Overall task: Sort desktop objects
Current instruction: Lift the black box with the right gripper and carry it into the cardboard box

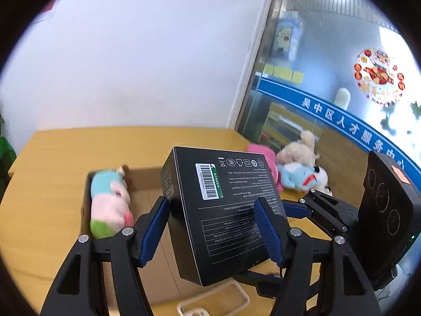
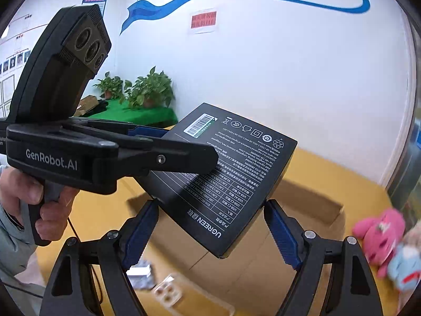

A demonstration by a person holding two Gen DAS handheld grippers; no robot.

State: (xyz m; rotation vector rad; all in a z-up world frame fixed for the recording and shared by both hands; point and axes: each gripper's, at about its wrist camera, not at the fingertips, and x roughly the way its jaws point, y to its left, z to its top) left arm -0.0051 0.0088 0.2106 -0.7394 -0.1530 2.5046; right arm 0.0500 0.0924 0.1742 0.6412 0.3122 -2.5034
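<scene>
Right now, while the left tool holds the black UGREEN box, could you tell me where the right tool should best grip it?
Probably the free end of the UGREEN box, by its logo, with the pads on the two narrow side faces, coming from below. The left tool clamps it farther up. The open right tool straddles this tilted lower end, and those faces are flat and parallel.

Blurred pastel plush [image 1: 110,201], perhaps a pig.

Black hand-held gripper [image 2: 184,155], ribbed blue pads [image 1: 155,230], silver screws
</scene>
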